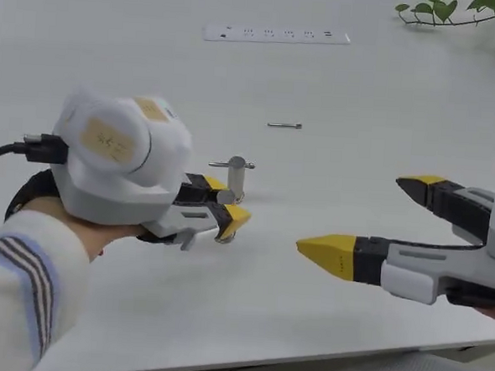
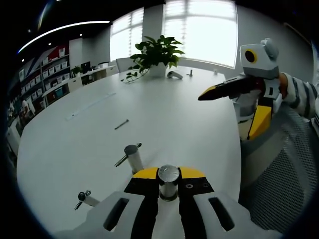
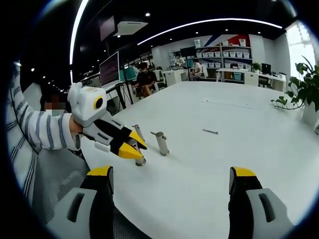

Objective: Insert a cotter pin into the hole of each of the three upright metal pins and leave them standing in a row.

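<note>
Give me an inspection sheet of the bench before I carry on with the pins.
Surface: white table, matte.
Job's things: held pin, cotter hidden by the jaws; second pin and third pin upright, each with a cotter through it; loose cotter pin lying farther out.
Clutter: power strip at the far side.
Grippers: left gripper shut on the held pin; right gripper open, apart from the pins.
Cables: black cable from the left gripper's rear.
Surroundings: plant, windows, shelves.
</note>
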Demonstrator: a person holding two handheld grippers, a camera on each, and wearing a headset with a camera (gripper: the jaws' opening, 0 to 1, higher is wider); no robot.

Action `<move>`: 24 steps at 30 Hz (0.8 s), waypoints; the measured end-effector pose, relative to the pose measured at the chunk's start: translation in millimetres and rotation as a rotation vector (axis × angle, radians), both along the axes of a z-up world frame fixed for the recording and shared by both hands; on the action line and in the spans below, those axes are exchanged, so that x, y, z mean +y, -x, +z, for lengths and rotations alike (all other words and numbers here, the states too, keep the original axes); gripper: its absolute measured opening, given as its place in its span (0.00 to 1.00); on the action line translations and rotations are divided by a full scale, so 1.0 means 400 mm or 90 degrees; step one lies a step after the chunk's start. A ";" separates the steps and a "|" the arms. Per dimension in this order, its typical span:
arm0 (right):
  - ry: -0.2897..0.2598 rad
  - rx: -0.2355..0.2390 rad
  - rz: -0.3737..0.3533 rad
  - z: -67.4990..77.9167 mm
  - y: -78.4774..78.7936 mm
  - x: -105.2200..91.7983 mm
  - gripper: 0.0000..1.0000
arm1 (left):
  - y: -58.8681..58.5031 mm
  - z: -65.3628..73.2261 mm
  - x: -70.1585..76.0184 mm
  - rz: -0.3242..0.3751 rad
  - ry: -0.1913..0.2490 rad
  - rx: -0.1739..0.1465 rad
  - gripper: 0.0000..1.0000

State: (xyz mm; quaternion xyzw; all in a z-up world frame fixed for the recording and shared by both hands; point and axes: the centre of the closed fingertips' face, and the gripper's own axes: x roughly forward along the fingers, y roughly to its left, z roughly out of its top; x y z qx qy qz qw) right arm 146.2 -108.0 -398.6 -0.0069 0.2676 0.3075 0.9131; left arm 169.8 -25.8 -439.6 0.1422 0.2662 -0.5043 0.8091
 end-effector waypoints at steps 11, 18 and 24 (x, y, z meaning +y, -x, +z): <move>-0.002 0.005 0.003 -0.006 0.007 0.001 0.95 | 0.012 -0.029 -0.005 -0.013 -0.026 -0.007 0.10; -0.003 0.007 0.002 -0.007 0.008 0.003 0.95 | 0.009 -0.039 -0.003 0.004 -0.017 0.000 0.10; -0.004 0.007 0.002 -0.007 0.009 0.003 0.95 | 0.013 -0.045 0.001 0.009 -0.016 -0.001 0.10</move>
